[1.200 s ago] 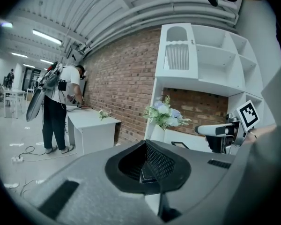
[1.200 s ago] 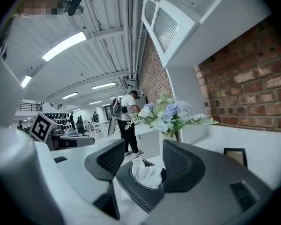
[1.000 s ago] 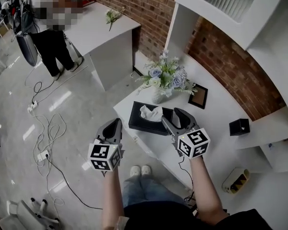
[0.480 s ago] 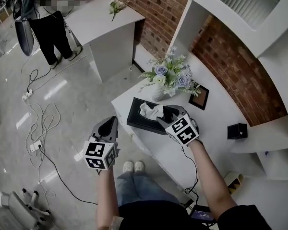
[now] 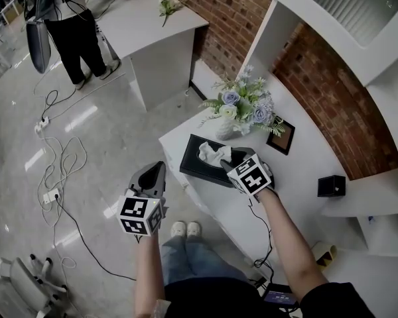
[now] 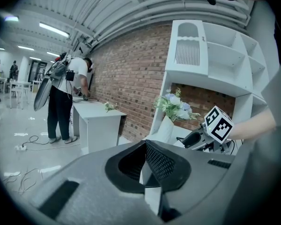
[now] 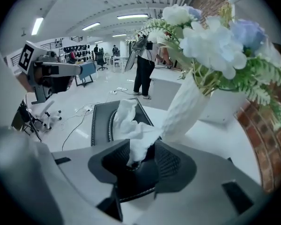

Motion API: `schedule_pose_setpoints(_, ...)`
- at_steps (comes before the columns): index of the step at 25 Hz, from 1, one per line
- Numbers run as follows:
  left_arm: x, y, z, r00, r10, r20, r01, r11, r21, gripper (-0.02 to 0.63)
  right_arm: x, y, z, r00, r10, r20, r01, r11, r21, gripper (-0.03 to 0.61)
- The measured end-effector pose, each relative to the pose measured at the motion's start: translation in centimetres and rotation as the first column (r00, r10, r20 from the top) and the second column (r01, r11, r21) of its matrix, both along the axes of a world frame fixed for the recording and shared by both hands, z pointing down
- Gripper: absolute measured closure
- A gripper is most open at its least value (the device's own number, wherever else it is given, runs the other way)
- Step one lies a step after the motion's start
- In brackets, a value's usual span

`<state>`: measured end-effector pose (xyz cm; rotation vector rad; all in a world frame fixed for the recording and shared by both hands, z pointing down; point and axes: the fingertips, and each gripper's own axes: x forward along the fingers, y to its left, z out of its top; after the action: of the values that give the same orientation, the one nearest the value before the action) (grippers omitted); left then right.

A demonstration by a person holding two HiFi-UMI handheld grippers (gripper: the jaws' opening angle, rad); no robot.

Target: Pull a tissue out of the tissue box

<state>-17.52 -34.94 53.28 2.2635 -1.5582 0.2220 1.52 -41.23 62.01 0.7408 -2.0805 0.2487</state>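
A black tissue box point(image 5: 198, 167) lies near the front corner of the white counter point(image 5: 298, 171), with a white tissue point(image 5: 212, 153) sticking up from its slot. My right gripper point(image 5: 233, 161) points steeply down at the box from the right. In the right gripper view the tissue point(image 7: 133, 125) hangs between the jaws of that gripper point(image 7: 136, 165). Those jaws are closing, and a gap still shows beside the tissue. The box point(image 7: 102, 125) stretches away behind. My left gripper point(image 5: 159, 169) hovers over the floor left of the counter, shut with nothing in it point(image 6: 145, 146).
A white vase of flowers point(image 5: 242, 108) stands just behind the box, close to the right gripper point(image 7: 187, 107). A picture frame point(image 5: 282, 138) and a small black box point(image 5: 331, 185) sit farther right. Cables point(image 5: 60, 171) trail over the floor; a person point(image 5: 69, 25) stands at a white table point(image 5: 152, 25).
My right gripper has dropped and tipped downward onto the tissue, so the tissue now sits between its jaws. The left gripper has barely shifted.
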Motion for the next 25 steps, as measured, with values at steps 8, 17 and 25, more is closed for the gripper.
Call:
schedule_pose_setpoints(8, -0.2, 0.3, 0.0, 1.0, -0.01, 0.006, 0.01, 1.0, 0.005, 0.604, -0.3, 0.3, -0.6, 0.999, -0.017, -0.031, 0.02, 0.996, 0.086, 0.575)
schedule_pose_setpoints(17, 0.0, 0.5, -0.3, 1.0, -0.007, 0.006, 0.007, 1.0, 0.008, 0.604, -0.4, 0.2, -1.6, 0.999, -0.024, -0.023, 0.027, 0.99, 0.14, 0.578)
schedule_pose_setpoints(25, 0.0, 0.5, -0.4, 1.0, 0.004, 0.004, -0.004, 1.0, 0.01, 0.604, -0.1, 0.2, -3.4, 1.0, 0.022, 0.018, -0.025, 0.982, 0.187, 0.58)
